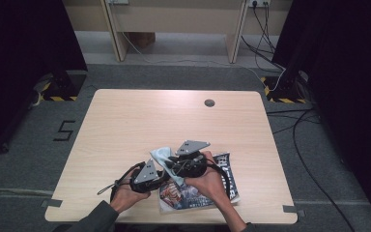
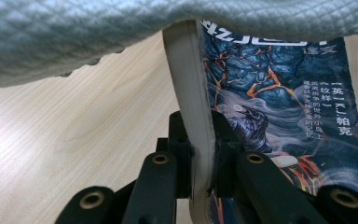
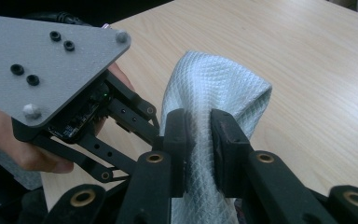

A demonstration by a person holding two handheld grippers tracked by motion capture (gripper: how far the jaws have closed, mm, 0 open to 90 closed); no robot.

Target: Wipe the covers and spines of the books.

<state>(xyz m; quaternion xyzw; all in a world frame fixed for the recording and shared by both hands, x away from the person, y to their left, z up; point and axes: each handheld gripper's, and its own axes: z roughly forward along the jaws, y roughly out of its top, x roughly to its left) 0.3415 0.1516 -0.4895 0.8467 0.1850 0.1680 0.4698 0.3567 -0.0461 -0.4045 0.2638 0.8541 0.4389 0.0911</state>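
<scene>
The left gripper (image 2: 199, 140) was clamped on the book (image 2: 279, 107) by its page edge, near the table's (image 1: 125, 125) six o'clock edge. The right gripper (image 3: 199, 140) pinched the pale quilted cloth (image 3: 209, 88), which hung over the book at its ten o'clock corner

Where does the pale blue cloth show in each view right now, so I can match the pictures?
High view: the cloth sits low centre, just behind the two grippers, above the book.
Left gripper view: it hangs across the top edge, over the book's page block.
Right gripper view: centre, pinched between the right gripper jaws.
Shared landmark: the light wooden table.
</scene>
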